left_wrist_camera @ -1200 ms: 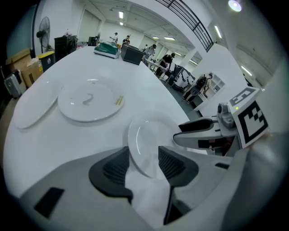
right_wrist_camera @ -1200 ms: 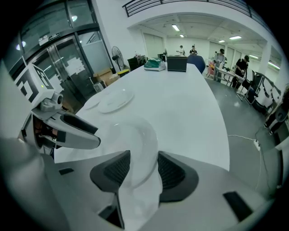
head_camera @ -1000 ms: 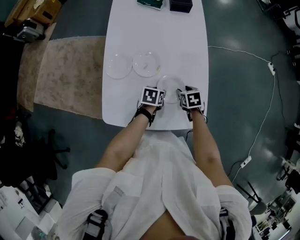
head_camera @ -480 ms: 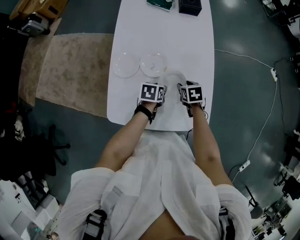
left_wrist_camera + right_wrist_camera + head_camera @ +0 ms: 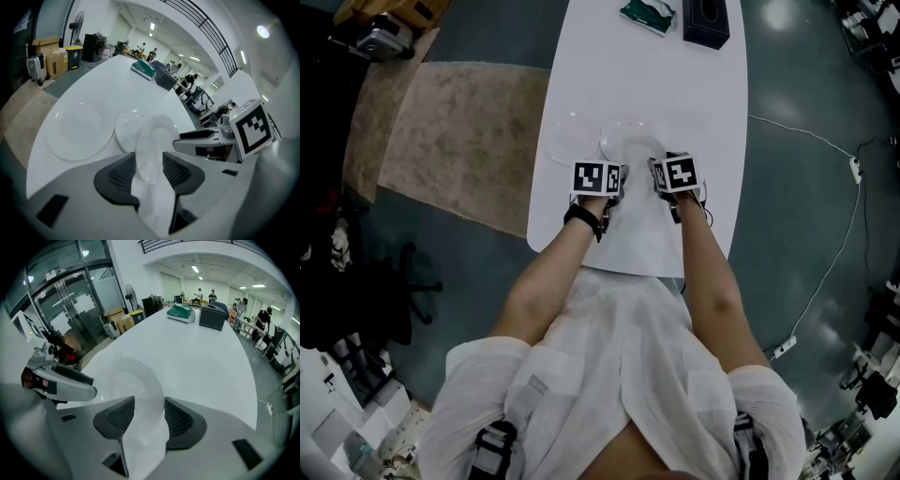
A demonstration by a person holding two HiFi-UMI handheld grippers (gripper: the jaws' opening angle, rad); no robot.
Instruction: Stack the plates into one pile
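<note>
White table bore the left plate and middle plate side by side, unstacked. Left gripper and right gripper each clamped the rim of the third plate, held tilted near them. No pile was yet formed.

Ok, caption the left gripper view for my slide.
Left hand-held gripper holds a tilted clear plate by its rim, near the leftmost plate and the middle plate on the white table.

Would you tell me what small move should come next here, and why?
Probably carry the lifted plate forward over the middle plate and lower it flat. The left hand-held gripper and right hand-held gripper each clamp its rim, it hangs tilted above the table, and the middle plate lies just ahead.
</note>
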